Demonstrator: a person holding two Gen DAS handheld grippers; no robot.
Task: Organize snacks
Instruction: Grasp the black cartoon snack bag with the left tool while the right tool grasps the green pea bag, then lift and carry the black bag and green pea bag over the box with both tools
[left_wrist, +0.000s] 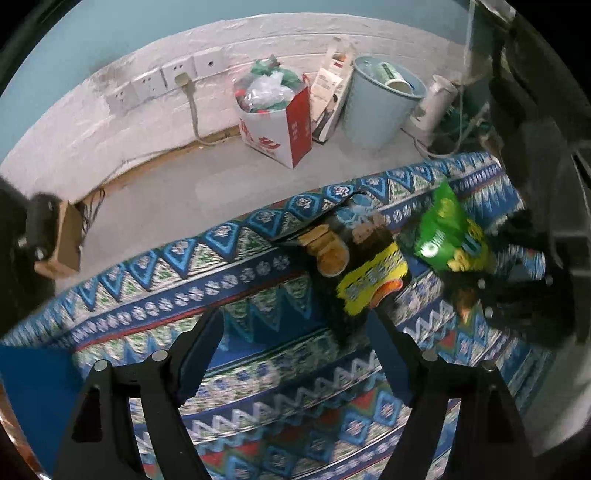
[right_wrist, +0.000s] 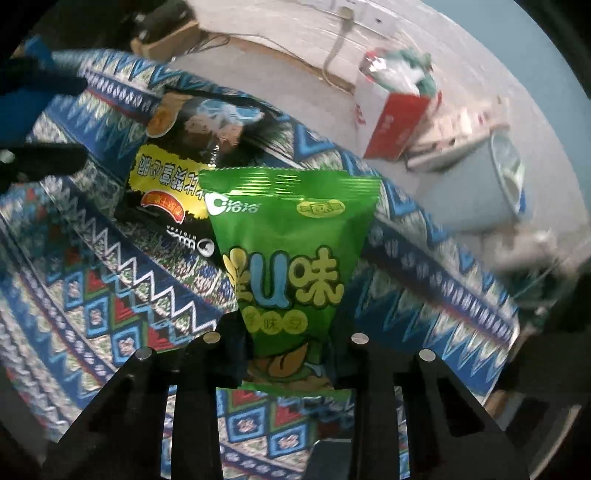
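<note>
A green snack bag (right_wrist: 288, 240) is held in my right gripper (right_wrist: 286, 354), whose jaws are shut on its lower end and hold it above the patterned cloth. It also shows in the left wrist view (left_wrist: 443, 229) at the right. A black and yellow snack bag (left_wrist: 354, 262) lies flat on the cloth, just behind the green bag in the right wrist view (right_wrist: 173, 173). My left gripper (left_wrist: 295, 332) is open and empty, just in front of the black bag.
A blue patterned cloth (left_wrist: 184, 291) covers the table. On the floor by the wall stand a red and white bag of rubbish (left_wrist: 277, 114), a light blue bin (left_wrist: 376, 99) and a cardboard box (left_wrist: 64, 240). Wall sockets (left_wrist: 162, 77) sit behind.
</note>
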